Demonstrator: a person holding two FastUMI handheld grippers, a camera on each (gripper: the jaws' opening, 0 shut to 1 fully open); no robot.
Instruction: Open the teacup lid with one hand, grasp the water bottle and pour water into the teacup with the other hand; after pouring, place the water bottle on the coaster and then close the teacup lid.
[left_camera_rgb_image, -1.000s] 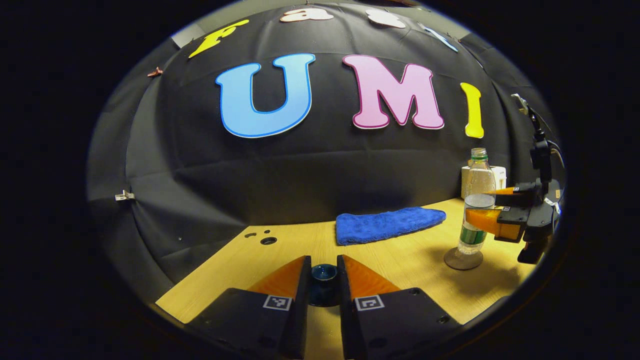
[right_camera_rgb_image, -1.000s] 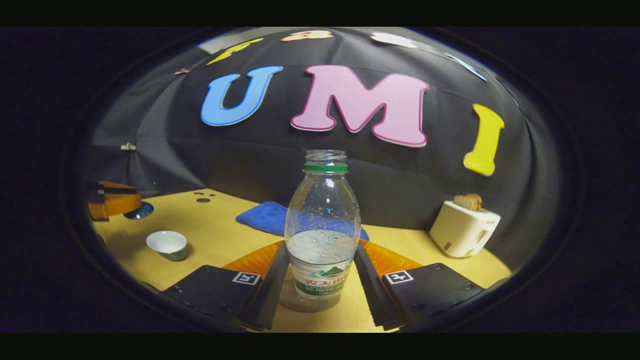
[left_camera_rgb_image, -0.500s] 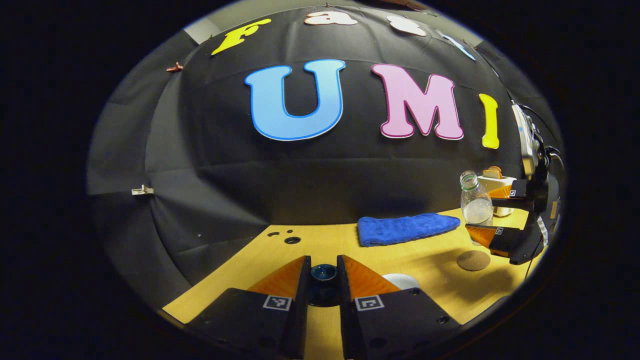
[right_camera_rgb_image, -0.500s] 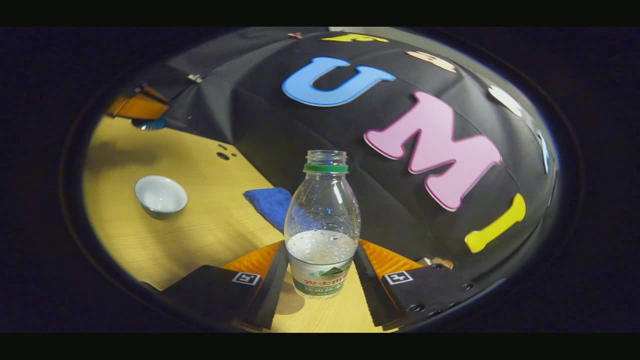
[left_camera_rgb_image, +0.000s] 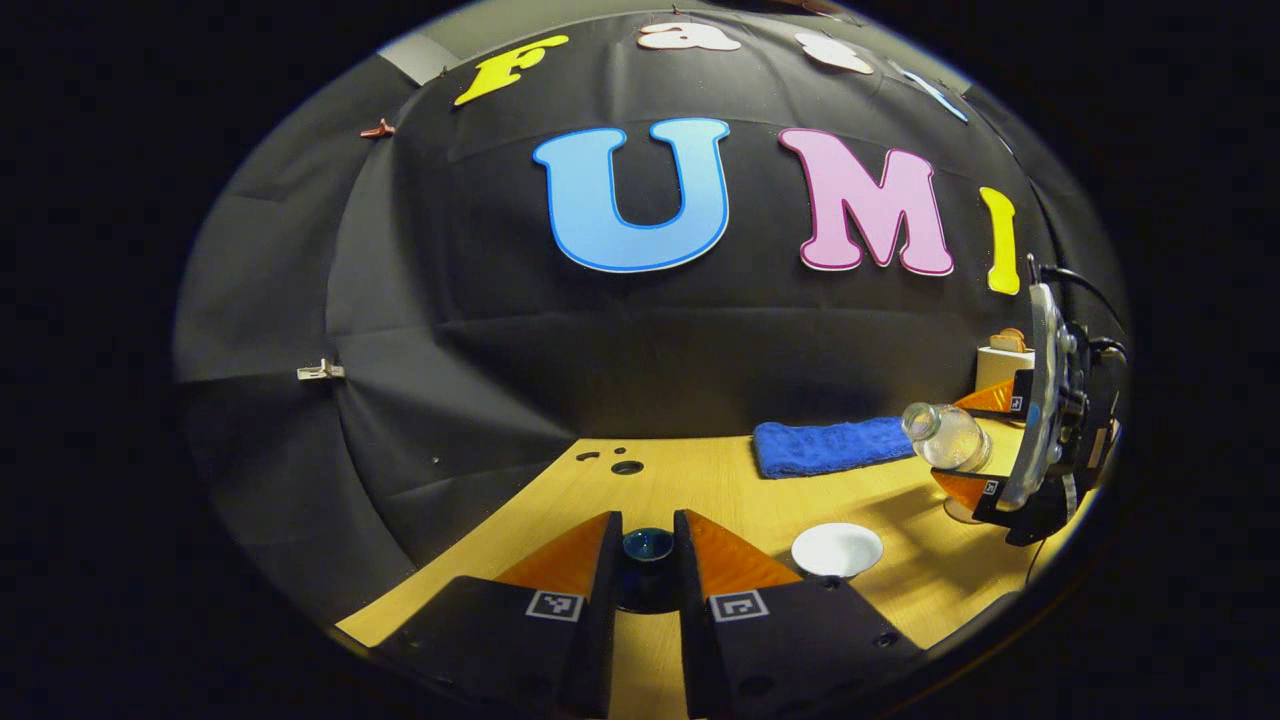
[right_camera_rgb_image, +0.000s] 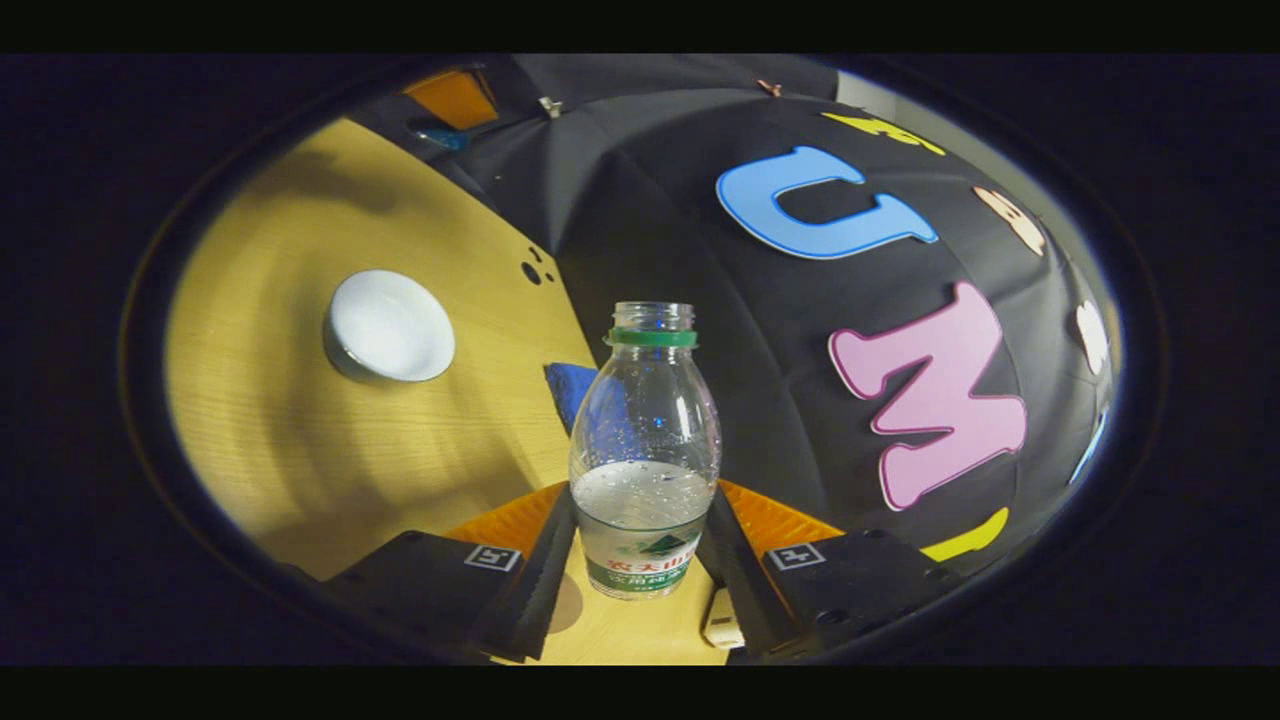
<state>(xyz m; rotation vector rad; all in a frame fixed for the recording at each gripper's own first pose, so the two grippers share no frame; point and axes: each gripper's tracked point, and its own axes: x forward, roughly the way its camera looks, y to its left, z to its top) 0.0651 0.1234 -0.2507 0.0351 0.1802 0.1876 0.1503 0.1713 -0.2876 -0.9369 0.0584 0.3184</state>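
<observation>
Right gripper (right_camera_rgb_image: 640, 545) clamping water bottle (right_camera_rgb_image: 645, 450), now tipped toward teacup (right_camera_rgb_image: 388, 328); left gripper (left_camera_rgb_image: 648, 560) grips lid (left_camera_rgb_image: 648, 545).

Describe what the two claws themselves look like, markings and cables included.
Each claw, left and right, has two wedge-shaped fingers on black blocks bearing small square black-and-white tags. Seen from the left gripper view, the right claw has a black body with black cables looping off it.
</observation>
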